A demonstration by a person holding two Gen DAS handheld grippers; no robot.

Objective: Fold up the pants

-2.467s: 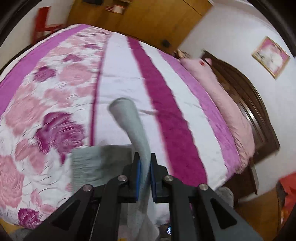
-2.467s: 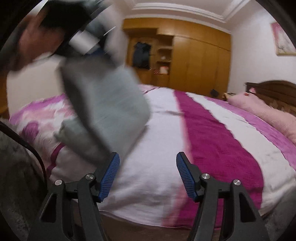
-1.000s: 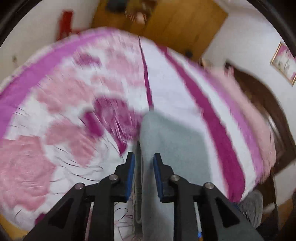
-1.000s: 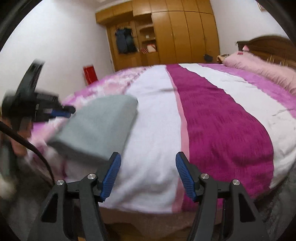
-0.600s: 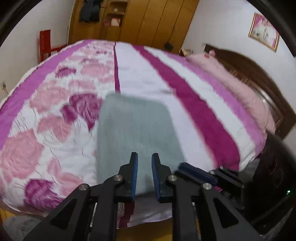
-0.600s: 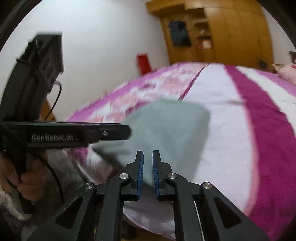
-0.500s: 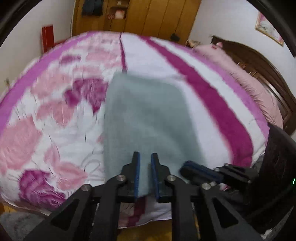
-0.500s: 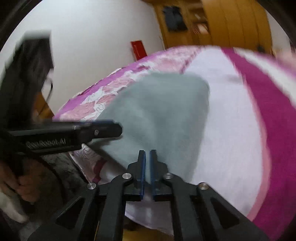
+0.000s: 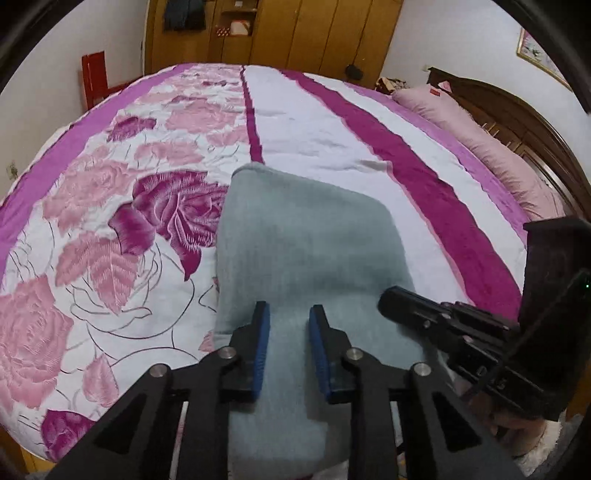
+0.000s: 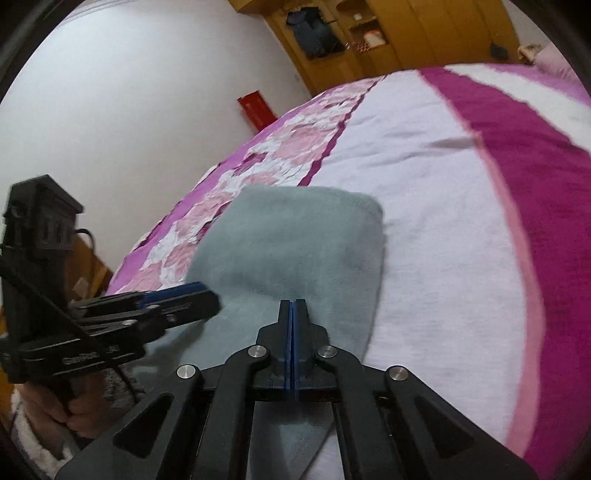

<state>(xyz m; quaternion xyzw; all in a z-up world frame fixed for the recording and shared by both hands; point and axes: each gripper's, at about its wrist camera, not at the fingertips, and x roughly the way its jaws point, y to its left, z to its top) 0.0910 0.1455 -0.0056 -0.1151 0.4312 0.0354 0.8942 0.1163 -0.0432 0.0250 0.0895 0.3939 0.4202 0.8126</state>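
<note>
**Grey Pants Lie Folded on the Pink Bed**

Both sets of jaws are over the same soft grey cloth. On the left gripper the jaws stand a little apart and are opening. The grey pants lie right under the gap between the blue pads, but the pads do not squeeze the cloth. On the right gripper the jaws are pressed together, blue pad against blue pad. Nothing shows between them at the tips. The cloth goes under that gripper, so I cannot tell if any of it is caught lower down.

The pants are folded into a thick, flat shape with a rounded far edge. They lie near the front edge of the bed. Their near end hangs over that edge, toward the two grippers. The bed cover has big pink and purple roses on one side and dark pink stripes on white on the other. The pants sit where the roses meet the white part.

From the left wrist view, the right gripper reaches in from the right, and its tip touches the corner of the pants. From the right wrist view, the left gripper comes in from the left, and a hand in a fuzzy white sleeve holds its handle.

A long pink pillow lies by the dark wooden headboard. Yellow wooden wardrobes stand by the far wall.
</note>
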